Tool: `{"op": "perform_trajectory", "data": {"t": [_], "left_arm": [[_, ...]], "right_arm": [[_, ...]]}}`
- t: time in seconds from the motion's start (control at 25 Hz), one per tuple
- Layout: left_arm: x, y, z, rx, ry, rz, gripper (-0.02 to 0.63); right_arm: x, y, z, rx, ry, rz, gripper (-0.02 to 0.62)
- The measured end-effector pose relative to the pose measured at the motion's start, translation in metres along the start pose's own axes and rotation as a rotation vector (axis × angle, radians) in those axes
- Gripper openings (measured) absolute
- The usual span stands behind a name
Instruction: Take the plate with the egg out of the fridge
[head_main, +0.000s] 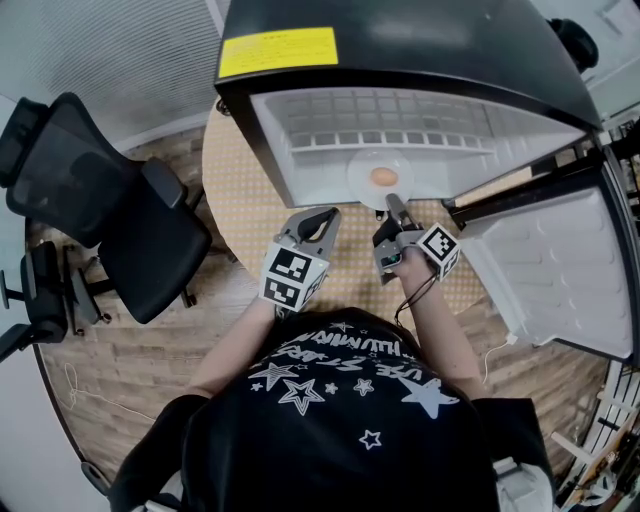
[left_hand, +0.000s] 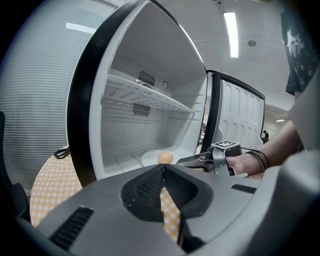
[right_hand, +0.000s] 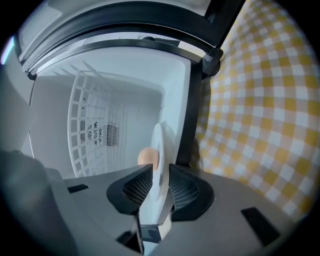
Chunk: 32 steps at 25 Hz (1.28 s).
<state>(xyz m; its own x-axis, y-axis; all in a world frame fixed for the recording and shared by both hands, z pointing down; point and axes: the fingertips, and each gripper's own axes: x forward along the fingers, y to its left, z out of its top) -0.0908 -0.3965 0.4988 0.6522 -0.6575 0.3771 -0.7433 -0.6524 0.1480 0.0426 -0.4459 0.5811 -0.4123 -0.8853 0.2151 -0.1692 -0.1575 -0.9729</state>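
The right gripper (head_main: 392, 206) reaches into the open, white-lined black fridge (head_main: 420, 45). Its jaws are spread on either side of the near rim of the round white plate (head_main: 358, 180), which lies flat on the fridge floor. The brown egg (head_main: 381, 177) sits on the plate just ahead of the right gripper's tips. The left gripper (head_main: 325, 216) is beside the right one, outside the fridge and above the yellow-checked counter (head_main: 240, 190). Its jaws are pressed together on nothing.
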Motion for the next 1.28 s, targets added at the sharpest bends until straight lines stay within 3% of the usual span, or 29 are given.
{"op": "perform_trajectory", "data": {"t": [0.28,0.6,1.28], "left_arm": [[0.005,0.004,0.001,-0.002,0.002,0.000,0.009],[-0.001,0.001,0.003,0.007,-0.006,0.014,0.009],[-0.056,-0.058,-0.008,-0.006,-0.034,0.165,0.009]], "right_arm": [[-0.001,-0.002,0.007,0.018,-0.032,0.004,0.041],[-0.012,0.001,0.008,0.028,-0.012,0.041,0.037],[-0.095,0.039,-0.009,0.056,0.095,0.139,0.037]]}}
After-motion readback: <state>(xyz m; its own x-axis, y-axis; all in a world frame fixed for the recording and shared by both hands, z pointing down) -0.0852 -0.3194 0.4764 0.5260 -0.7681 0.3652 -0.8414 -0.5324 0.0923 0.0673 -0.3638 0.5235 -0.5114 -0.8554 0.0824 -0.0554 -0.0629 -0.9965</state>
